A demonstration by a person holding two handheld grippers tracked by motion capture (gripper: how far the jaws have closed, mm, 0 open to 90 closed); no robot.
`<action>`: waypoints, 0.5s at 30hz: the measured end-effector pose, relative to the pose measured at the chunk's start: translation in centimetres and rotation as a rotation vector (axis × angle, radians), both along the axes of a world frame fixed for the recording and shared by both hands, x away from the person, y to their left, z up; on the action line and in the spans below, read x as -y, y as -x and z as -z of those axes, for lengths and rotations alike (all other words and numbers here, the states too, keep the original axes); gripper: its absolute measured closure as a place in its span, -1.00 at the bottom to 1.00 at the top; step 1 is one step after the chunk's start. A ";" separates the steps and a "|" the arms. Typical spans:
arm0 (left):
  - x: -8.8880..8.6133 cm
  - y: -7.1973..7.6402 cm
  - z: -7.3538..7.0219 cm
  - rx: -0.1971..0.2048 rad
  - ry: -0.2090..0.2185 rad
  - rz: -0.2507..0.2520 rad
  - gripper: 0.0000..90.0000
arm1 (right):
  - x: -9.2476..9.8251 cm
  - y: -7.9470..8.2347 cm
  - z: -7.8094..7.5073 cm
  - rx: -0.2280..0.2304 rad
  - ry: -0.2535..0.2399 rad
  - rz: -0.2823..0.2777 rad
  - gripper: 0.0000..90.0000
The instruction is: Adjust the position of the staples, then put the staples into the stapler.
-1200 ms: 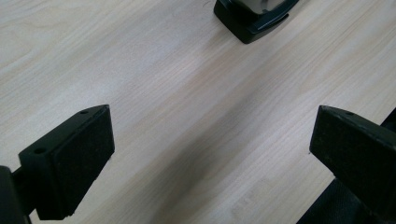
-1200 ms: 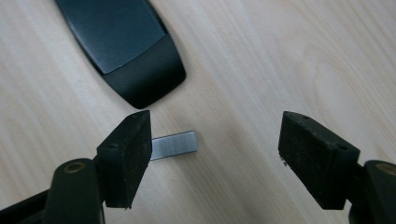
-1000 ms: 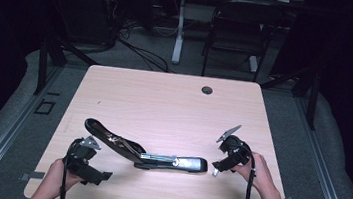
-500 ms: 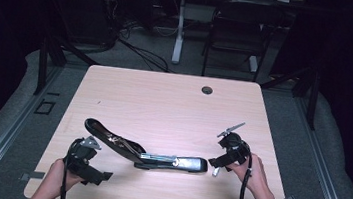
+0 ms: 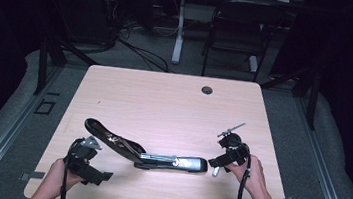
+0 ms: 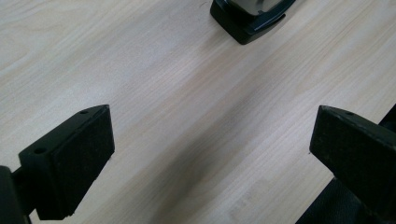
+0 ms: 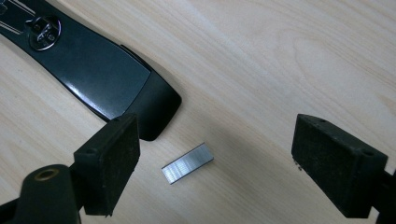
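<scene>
A black and chrome stapler (image 5: 157, 159) lies swung open flat along the table's front. Its dark end (image 7: 107, 79) reaches toward my right gripper (image 5: 217, 165). A short silver strip of staples (image 7: 187, 163) lies loose on the wood between that gripper's jaws (image 7: 217, 140). The jaws stand wide apart, have just been closing a little, and neither pad touches the strip. At the front left my left gripper (image 5: 87, 146) is open over bare wood (image 6: 212, 126). The stapler's other end (image 6: 250, 16) lies ahead of it.
The light wooden table (image 5: 174, 104) has a round cable grommet (image 5: 207, 90) near its far edge. Behind the table stand a dark chair (image 5: 234, 40) and a white desk leg (image 5: 179, 29). Cables trail across the floor.
The right forearm has swung slightly inward. Both grippers and the stapler stay where they were.
</scene>
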State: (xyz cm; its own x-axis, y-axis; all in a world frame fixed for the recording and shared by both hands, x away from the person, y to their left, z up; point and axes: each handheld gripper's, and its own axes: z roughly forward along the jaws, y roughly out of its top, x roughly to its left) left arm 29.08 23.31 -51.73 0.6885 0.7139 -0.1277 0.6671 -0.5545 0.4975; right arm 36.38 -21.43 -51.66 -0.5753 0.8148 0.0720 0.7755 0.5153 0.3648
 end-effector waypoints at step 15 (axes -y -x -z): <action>0.1 0.0 0.1 -0.009 0.003 0.004 -1.00 | -0.8 -0.5 1.5 -0.057 0.083 0.036 -0.45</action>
